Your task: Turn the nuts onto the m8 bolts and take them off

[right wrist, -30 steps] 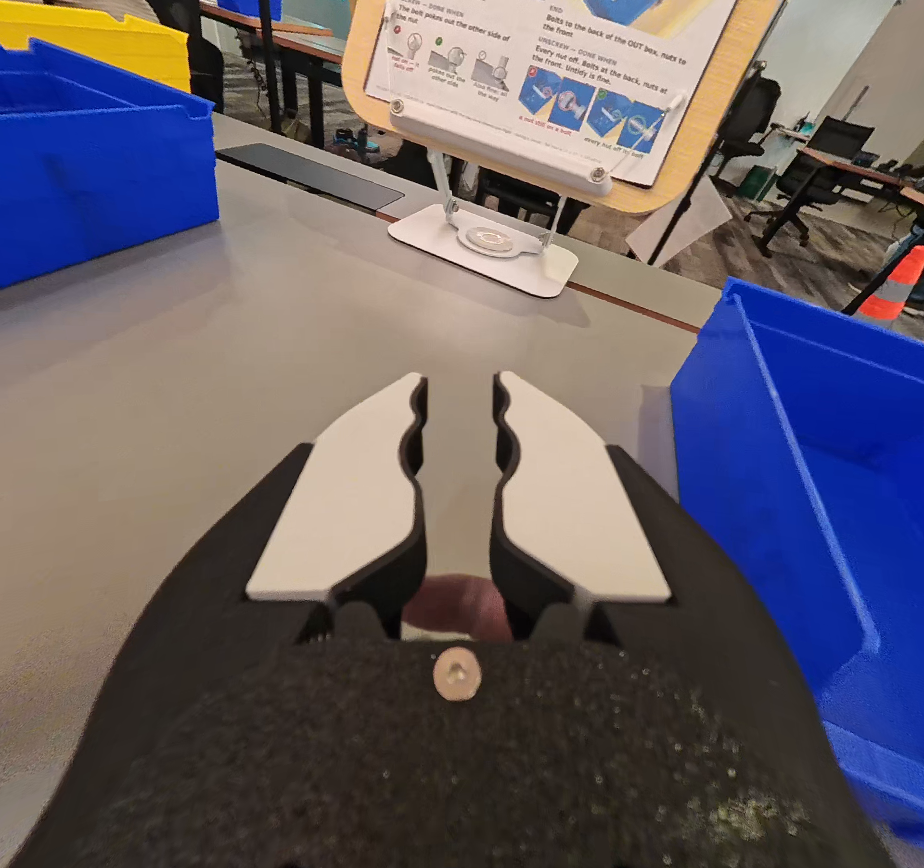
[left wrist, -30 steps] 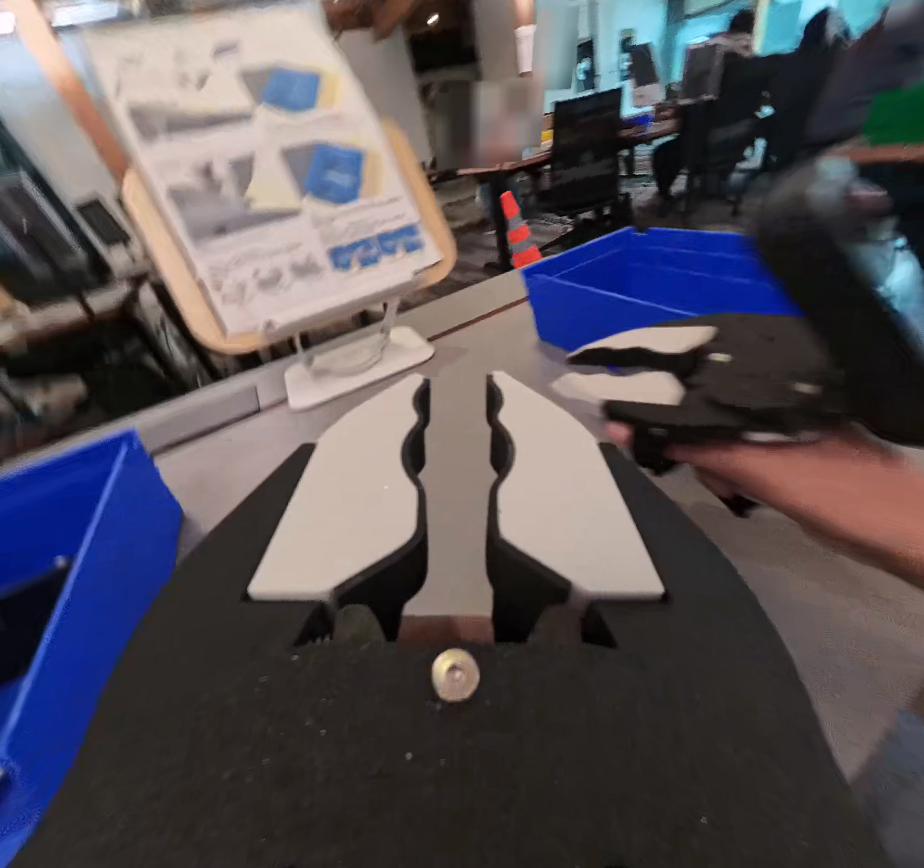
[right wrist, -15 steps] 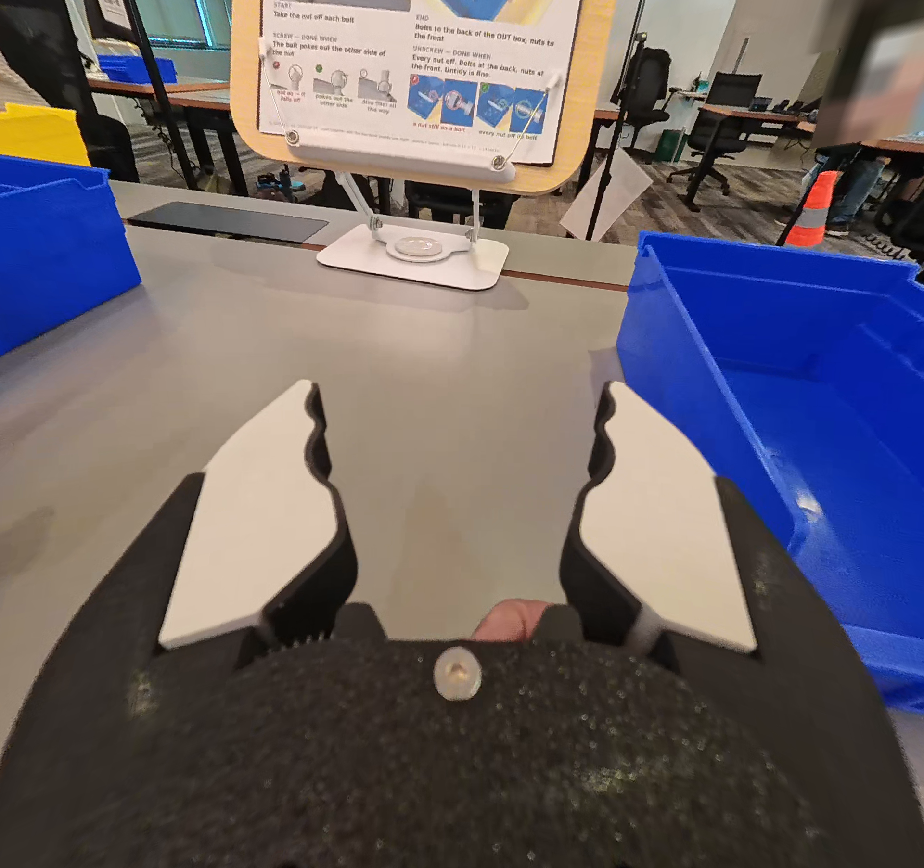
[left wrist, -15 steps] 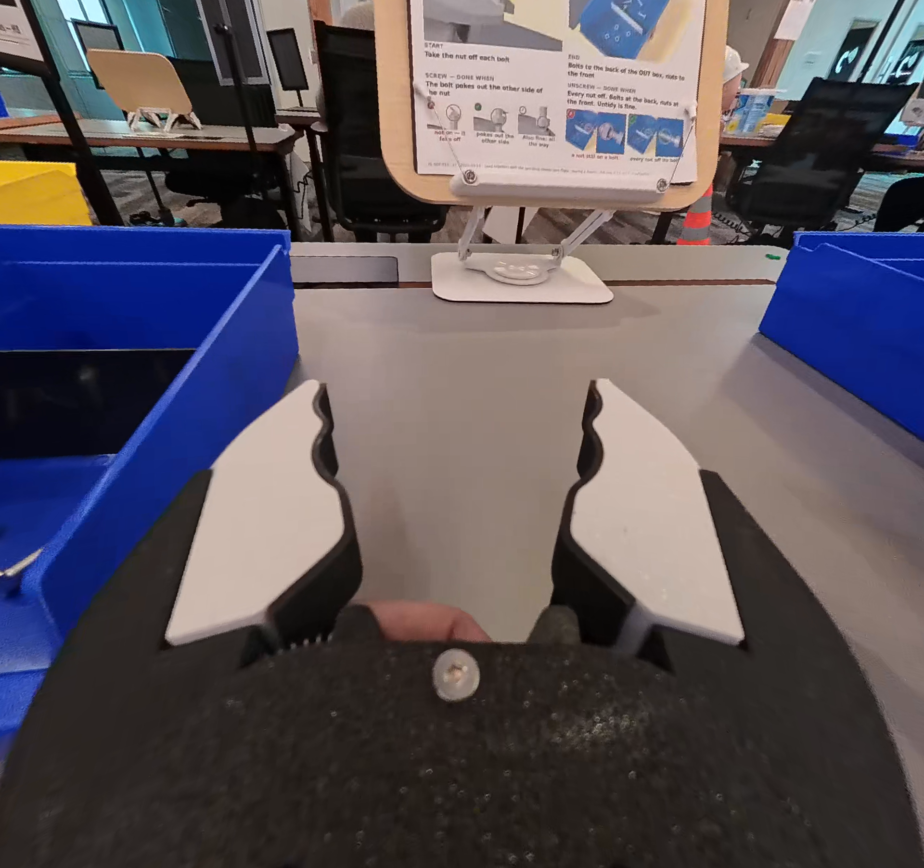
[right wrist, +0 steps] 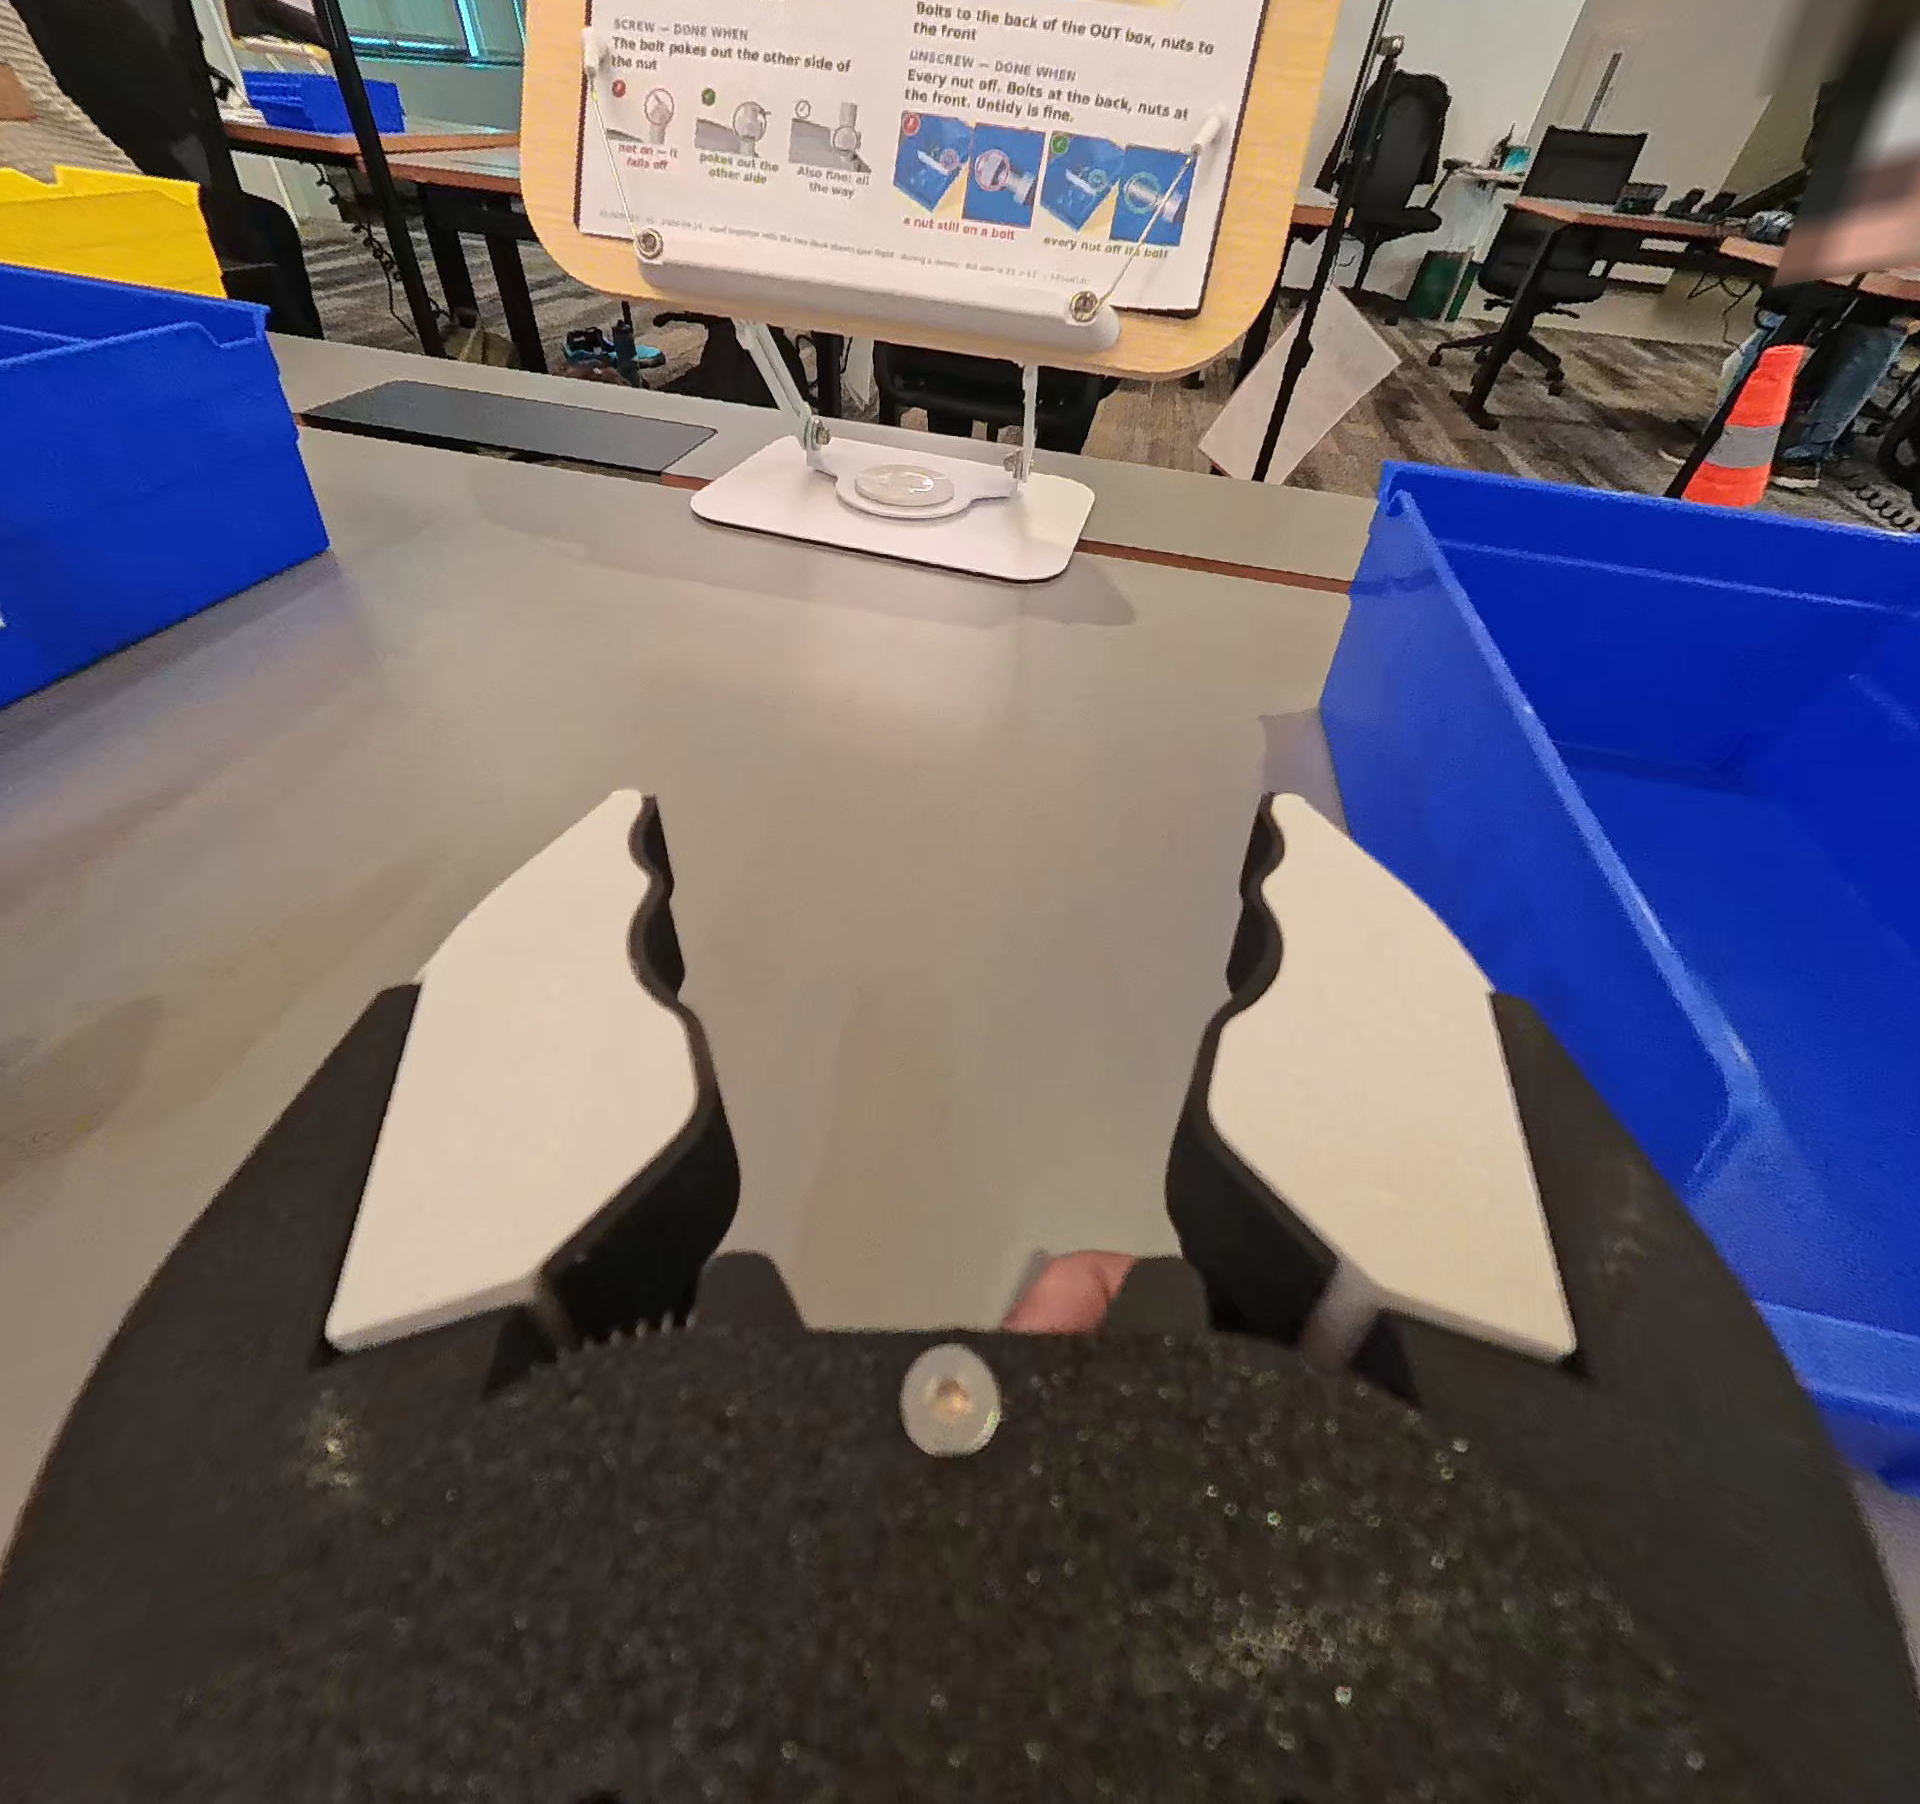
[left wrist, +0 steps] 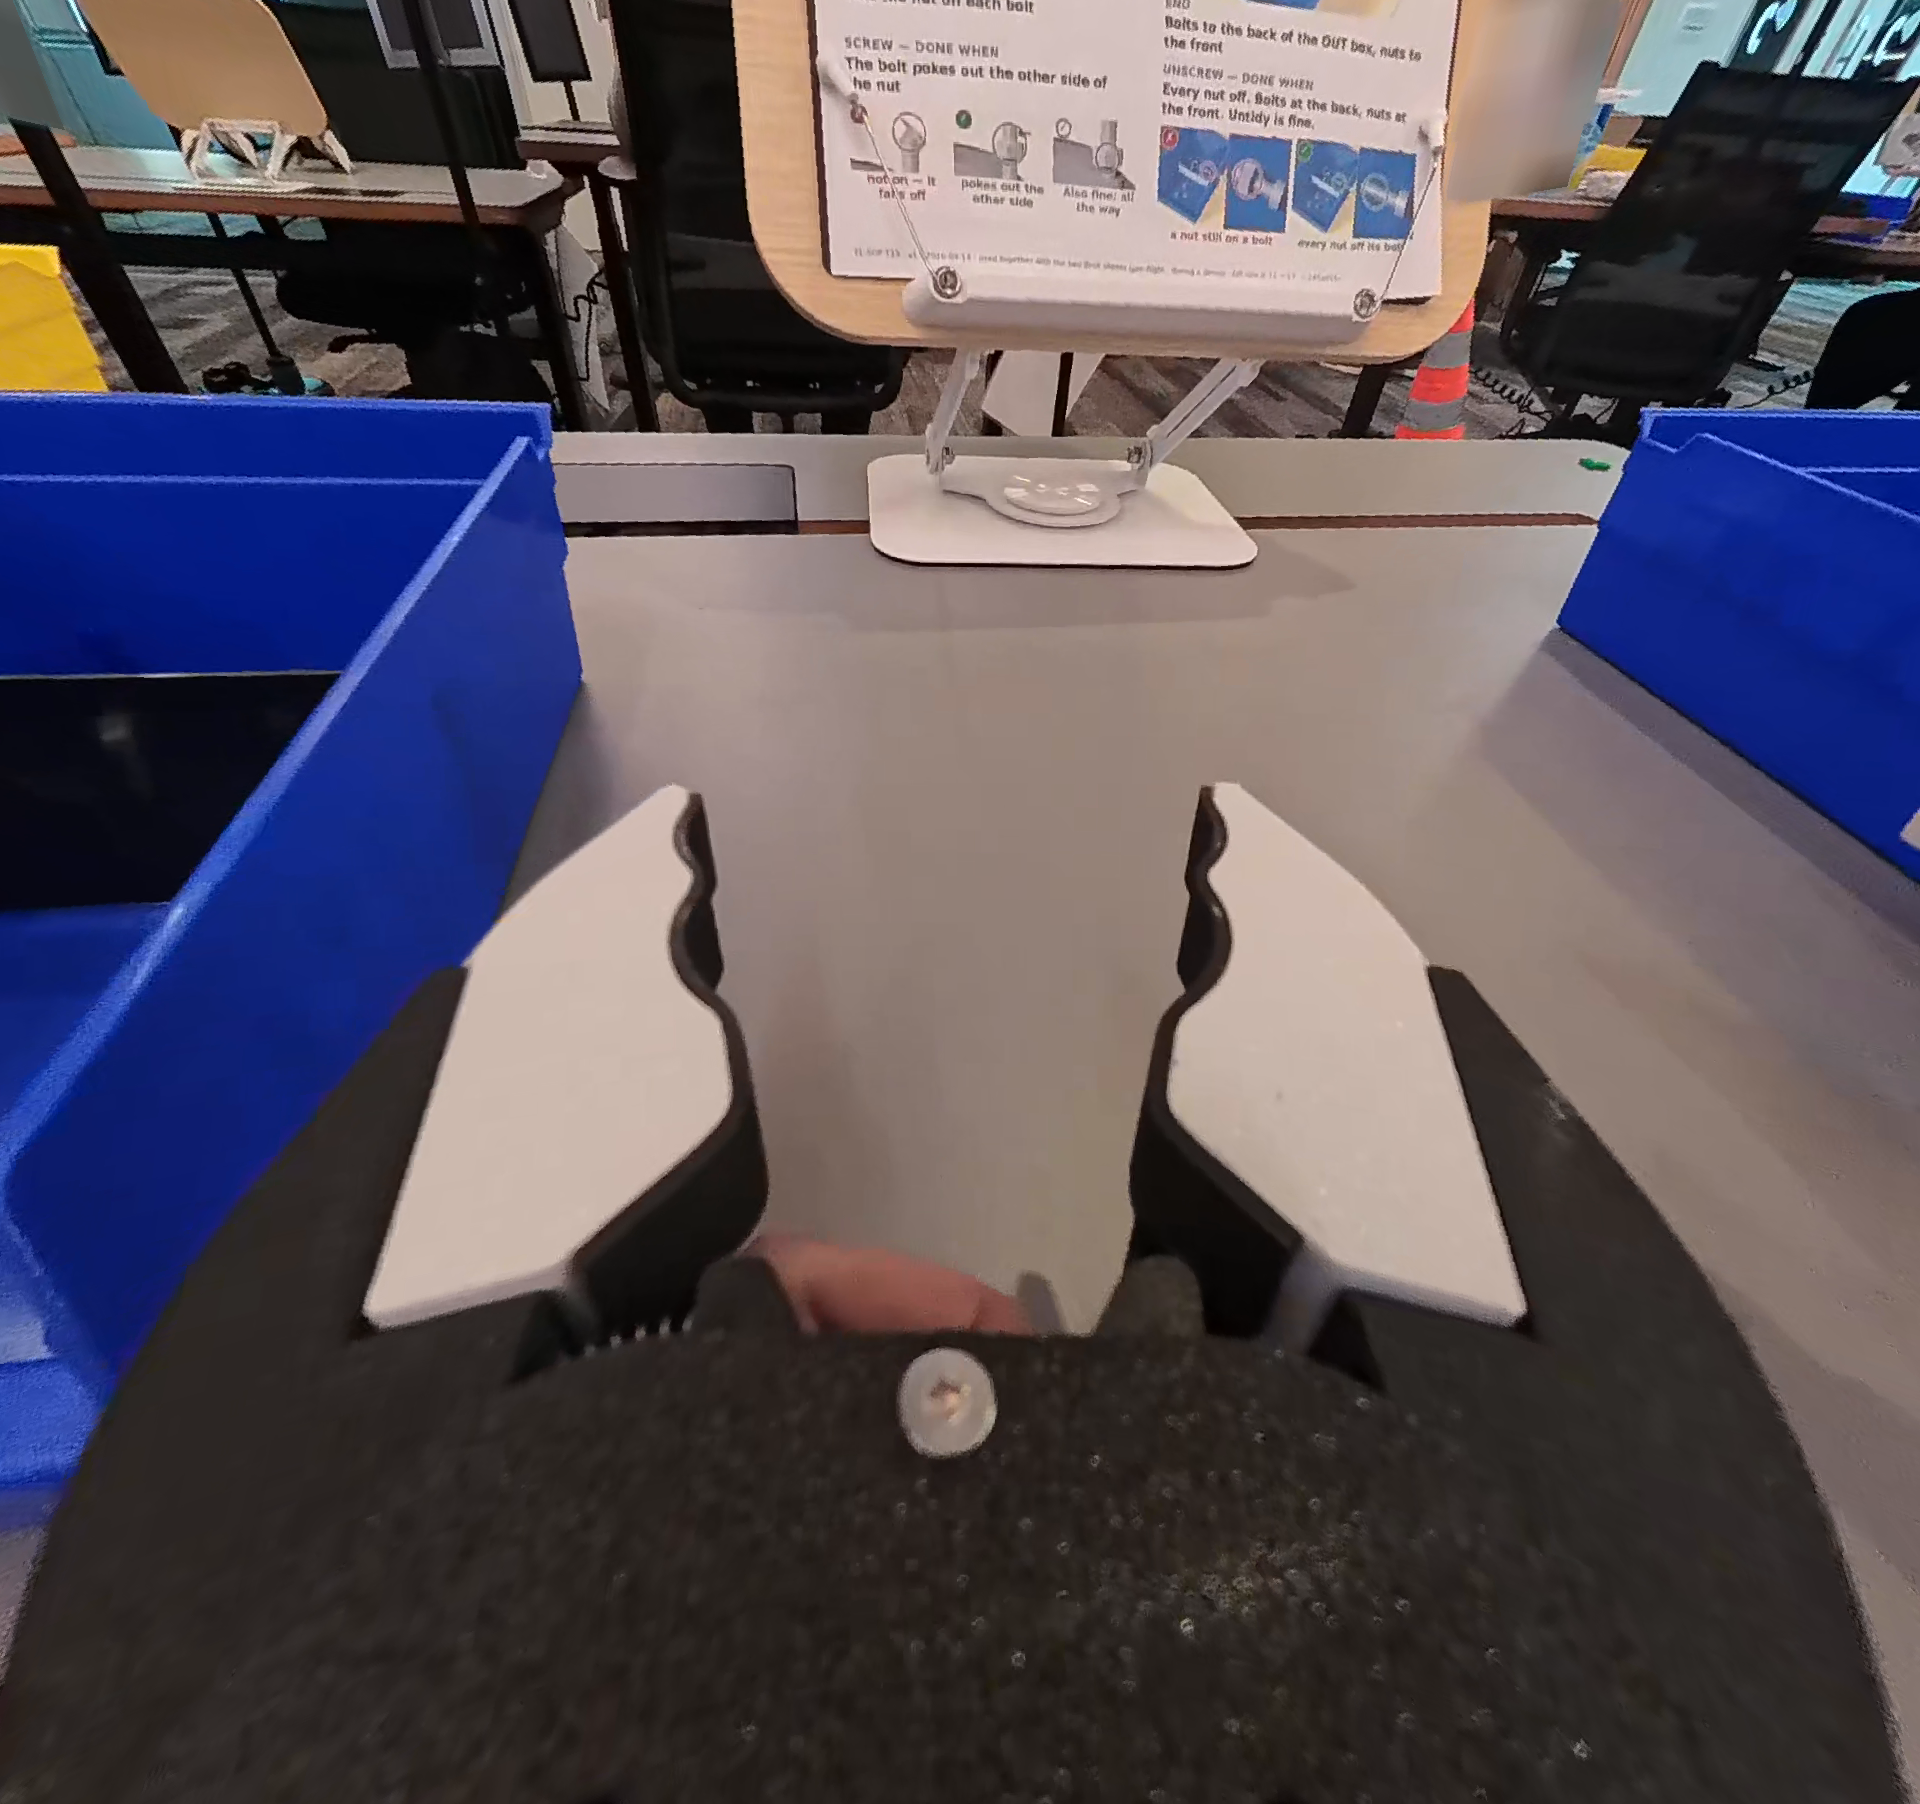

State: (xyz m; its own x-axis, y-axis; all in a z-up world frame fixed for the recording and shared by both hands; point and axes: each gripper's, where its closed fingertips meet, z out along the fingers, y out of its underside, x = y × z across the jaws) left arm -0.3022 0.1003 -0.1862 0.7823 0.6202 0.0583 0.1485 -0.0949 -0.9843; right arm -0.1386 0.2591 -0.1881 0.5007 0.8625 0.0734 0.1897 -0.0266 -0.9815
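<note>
Grey table [left wrist: 956, 767], office room behind with desks and black chairs. Left gripper [left wrist: 948, 809]: jaws spread wide, nothing between them, over bare table. Right gripper [right wrist: 951, 819]: jaws likewise wide apart, holding nothing. Instruction board [left wrist: 1101, 92] on white stand [left wrist: 1060, 528]: at 12 o'clock in both views, at the table's far edge. Left blue bin [left wrist: 312, 819]: at 9 o'clock in the left wrist view, just beside that gripper, dark panel inside. Right blue bin [right wrist: 1621, 819]: at 3 o'clock in the right wrist view, visible interior bare. Nuts and M8 bolts: none visible in either view. Orange cone [right wrist: 1756, 424]: on the floor, at 2 o'clock.
</note>
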